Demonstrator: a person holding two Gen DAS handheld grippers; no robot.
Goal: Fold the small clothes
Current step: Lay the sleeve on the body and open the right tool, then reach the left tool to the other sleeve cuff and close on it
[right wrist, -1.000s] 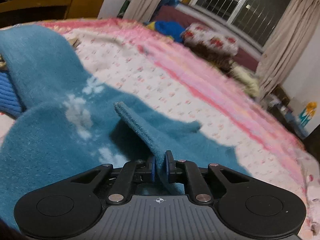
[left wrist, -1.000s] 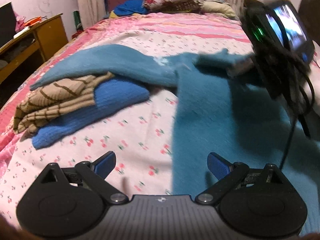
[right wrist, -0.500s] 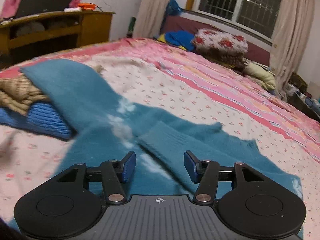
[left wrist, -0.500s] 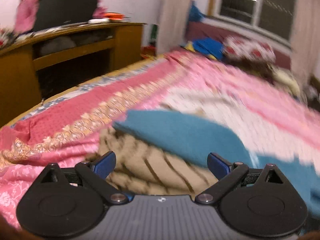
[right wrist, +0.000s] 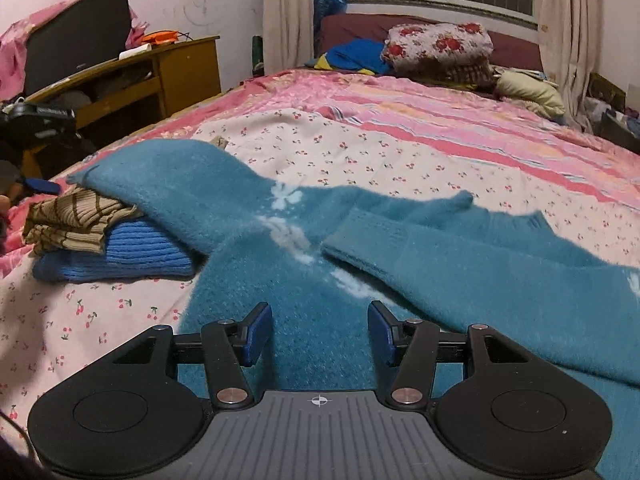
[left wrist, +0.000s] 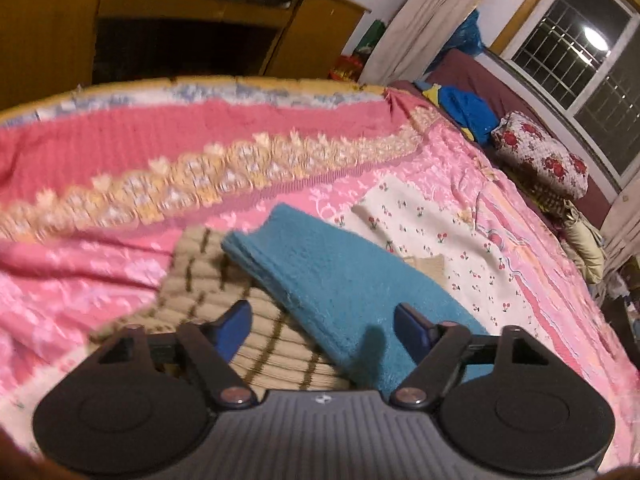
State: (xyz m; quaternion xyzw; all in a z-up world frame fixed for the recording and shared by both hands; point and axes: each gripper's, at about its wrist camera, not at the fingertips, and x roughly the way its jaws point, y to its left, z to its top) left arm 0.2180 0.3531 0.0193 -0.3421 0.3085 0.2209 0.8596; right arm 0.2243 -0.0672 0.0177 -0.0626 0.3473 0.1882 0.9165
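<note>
While the teal sweater (right wrist: 280, 248) lies spread across the near part of the bed (right wrist: 400, 148), its left sleeve (right wrist: 160, 184) is draped over a small stack at the left. That stack is a striped beige knit (right wrist: 68, 216) on top of a folded blue knit (right wrist: 120, 256); both look already folded and set aside at the bed's left edge, seemingly so the middle stays free for the garment in hand. The sleeve resting on them is probably an accident of how the sweater was thrown open, and it would need to come off the pile before it can be folded inward.

Seen from the left wrist camera, the left gripper (left wrist: 322, 326) hovers just above that spot, its jaws spread wide and holding nothing, with the sleeve's cuff (left wrist: 280, 240) and the striped knit beneath it lying between and beyond the fingers. The approach looks aimed at the cuff.

Further right, the right gripper (right wrist: 318, 334) hangs over the sweater's body, jaws likewise apart and empty. The right sleeve (right wrist: 460, 264) is folded across the chest, its cuff lying just right of the white snowflake pattern (right wrist: 286, 216) down the front. One side of the fold therefore looks done, and the right gripper's place near the hem suggests it is waiting to steady or lift the body next.
</note>
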